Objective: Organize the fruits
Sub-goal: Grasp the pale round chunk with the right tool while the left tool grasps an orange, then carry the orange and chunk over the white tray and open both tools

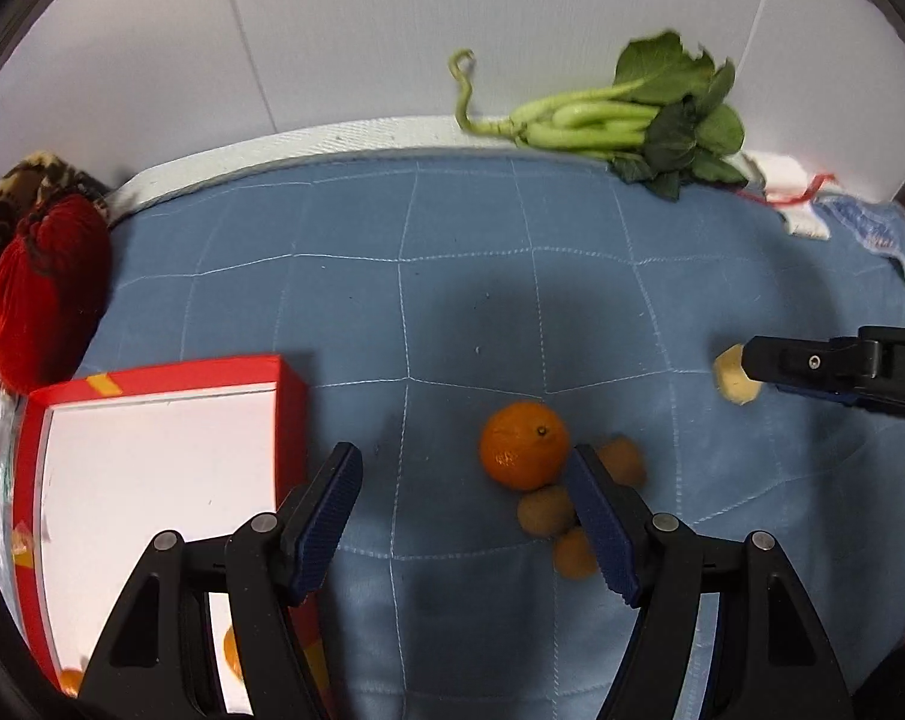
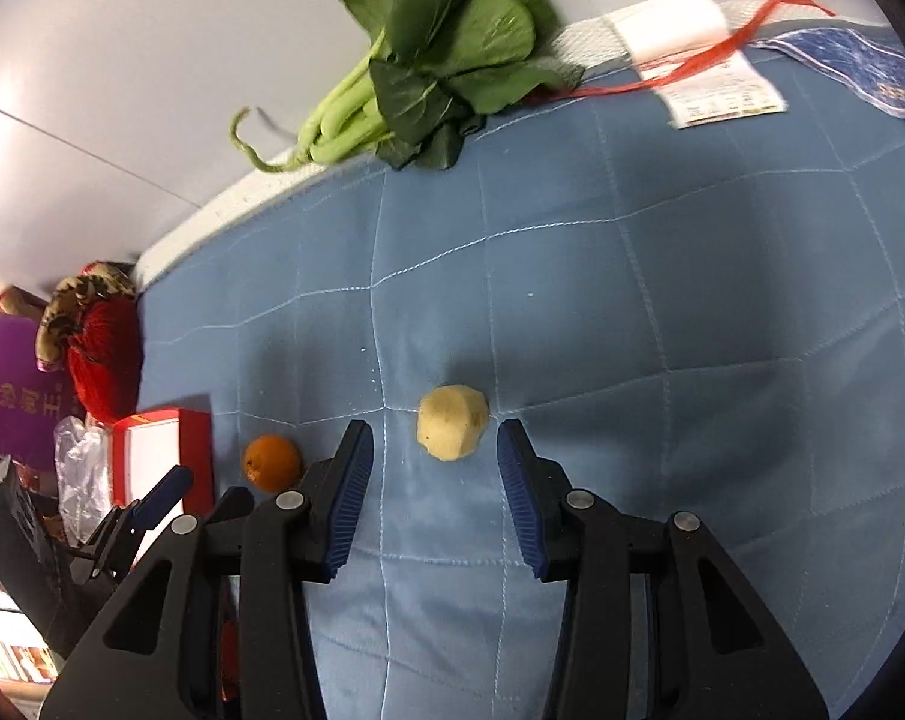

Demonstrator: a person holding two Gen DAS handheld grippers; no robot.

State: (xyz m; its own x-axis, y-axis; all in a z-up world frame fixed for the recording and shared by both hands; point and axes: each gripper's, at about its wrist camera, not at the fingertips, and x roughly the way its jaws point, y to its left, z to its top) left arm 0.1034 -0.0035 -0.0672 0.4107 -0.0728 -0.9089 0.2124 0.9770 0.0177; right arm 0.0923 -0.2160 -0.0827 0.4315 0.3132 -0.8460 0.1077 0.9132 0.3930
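An orange [image 1: 524,445] lies on the blue quilted cloth [image 1: 452,300] with three small brownish fruits [image 1: 545,510] beside it. My left gripper [image 1: 464,468] is open and empty, its right finger over those fruits. A red box with a white inside [image 1: 152,468] lies at the left, with orange fruit partly hidden under my fingers. A pale yellow peeled fruit [image 2: 452,430] lies just ahead of my open right gripper [image 2: 434,444], between the fingertips' line. In the left wrist view the right gripper [image 1: 752,369] sits over that fruit [image 1: 731,381]. The orange [image 2: 272,462] shows left in the right wrist view.
A bunch of green leafy vegetable [image 1: 632,120] lies at the cloth's far edge by the white wall. A red tasselled cloth item [image 1: 44,282] sits far left. A white label with red netting [image 2: 704,60] and a blue bag lie at the far right. Crinkled plastic [image 2: 80,480] lies beside the box.
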